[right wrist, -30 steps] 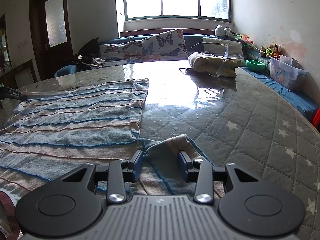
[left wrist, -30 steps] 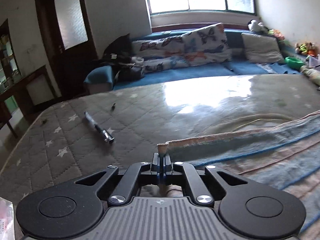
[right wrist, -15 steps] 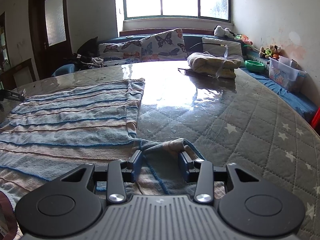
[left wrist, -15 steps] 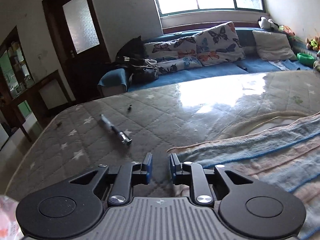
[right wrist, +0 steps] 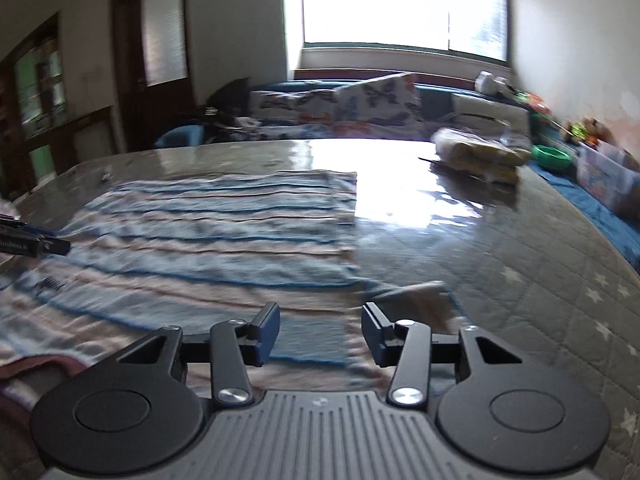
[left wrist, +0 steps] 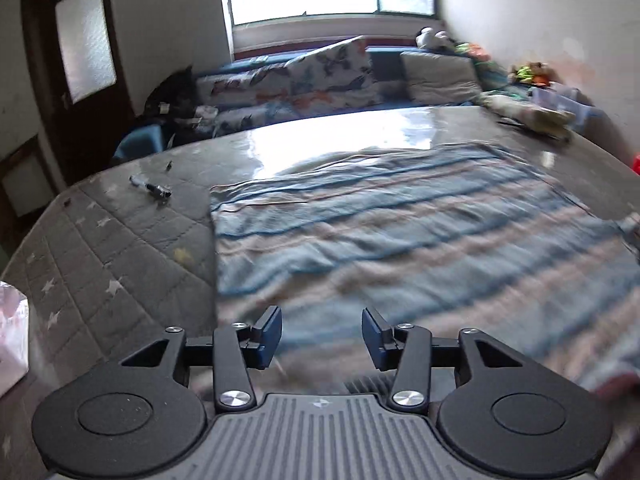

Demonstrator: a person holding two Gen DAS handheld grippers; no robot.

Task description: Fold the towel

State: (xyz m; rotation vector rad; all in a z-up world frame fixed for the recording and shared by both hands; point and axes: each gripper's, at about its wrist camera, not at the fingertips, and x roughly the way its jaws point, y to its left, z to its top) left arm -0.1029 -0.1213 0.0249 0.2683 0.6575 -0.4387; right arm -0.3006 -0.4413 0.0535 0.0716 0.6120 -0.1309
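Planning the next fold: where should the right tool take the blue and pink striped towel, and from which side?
Take the blue and pink striped towel at its near right corner, which curls up off the grey quilted mattress. Come in low from the mattress side.

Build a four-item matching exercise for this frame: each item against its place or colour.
Items:
1. towel
2. pen
3. green bowl
4. butterfly cushion

Descriptions:
A. small, on bare mattress left of the towel
B. leaning up under the window
C. blue and pink stripes, spread flat
D. far right, beside a clear plastic box

Pairs: 1-C, 2-A, 3-D, 4-B
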